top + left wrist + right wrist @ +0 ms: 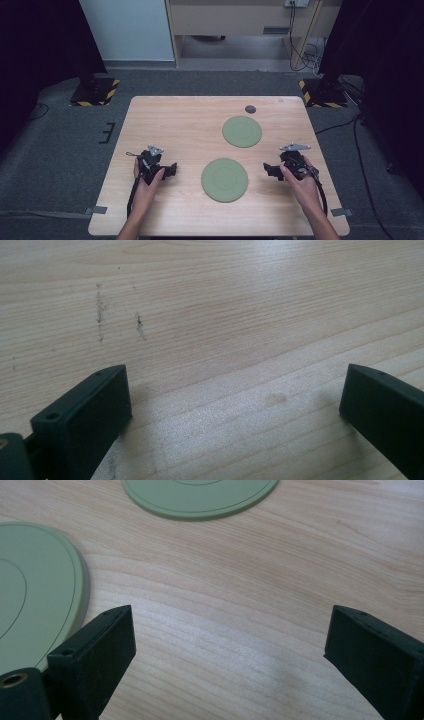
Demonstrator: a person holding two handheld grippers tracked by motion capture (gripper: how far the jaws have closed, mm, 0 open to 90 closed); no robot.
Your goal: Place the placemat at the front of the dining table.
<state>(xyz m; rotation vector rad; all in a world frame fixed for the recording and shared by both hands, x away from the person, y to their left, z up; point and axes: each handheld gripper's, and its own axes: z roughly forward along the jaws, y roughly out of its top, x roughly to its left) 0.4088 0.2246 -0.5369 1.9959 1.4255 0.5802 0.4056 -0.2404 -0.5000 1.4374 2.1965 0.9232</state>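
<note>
Two flat green round plates lie on the wooden table [170, 120]. The near plate [224, 179] sits between my two grippers; the far plate [242, 131] lies behind it, toward the right. My left gripper [171, 169] rests low over bare wood left of the near plate, jaws wide open with nothing between them [235, 400]. My right gripper [268, 169] is right of the near plate, also open and empty [230, 640]. In the right gripper view the near plate [35, 590] lies just left of the jaws and the far plate [200, 495] is ahead.
A small dark round disc [250, 109] lies near the table's far edge. Grey tape tabs [98, 210] hold the table's front corners. Stands with black and yellow striped bases [95, 92] are on the carpet behind the table.
</note>
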